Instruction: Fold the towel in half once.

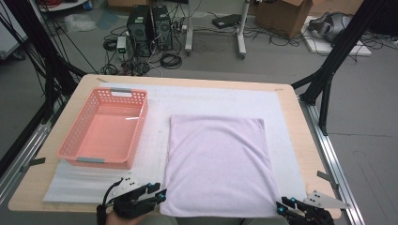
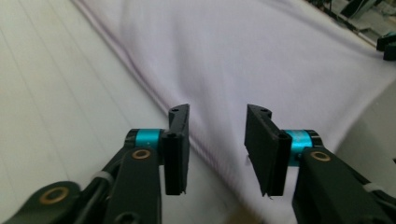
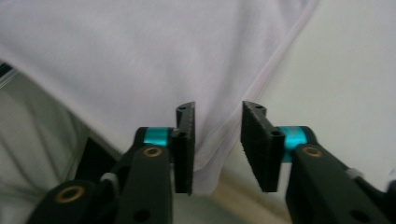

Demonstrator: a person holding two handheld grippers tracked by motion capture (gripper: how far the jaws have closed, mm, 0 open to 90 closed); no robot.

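A pale lilac towel [image 1: 218, 164] lies flat on the white foam mat [image 1: 155, 101], its near edge at the table's front. My left gripper [image 1: 158, 193] sits at the towel's near left corner. In the left gripper view it [image 2: 217, 149] is open, and the hem of the towel [image 2: 243, 56] runs between the jaws. At the near right corner is my right gripper [image 1: 283, 206]. Its own view shows it [image 3: 217, 144] open, with the corner of the towel [image 3: 140, 56] hanging just between the jaws, not pinched.
An empty pink plastic basket [image 1: 105, 129] stands on the mat left of the towel. The wooden table's edge [image 1: 307, 140] runs along the right. Beyond the table, computers [image 1: 150, 28], cables and boxes sit on the floor. Black frame legs [image 1: 335, 56] stand at the right.
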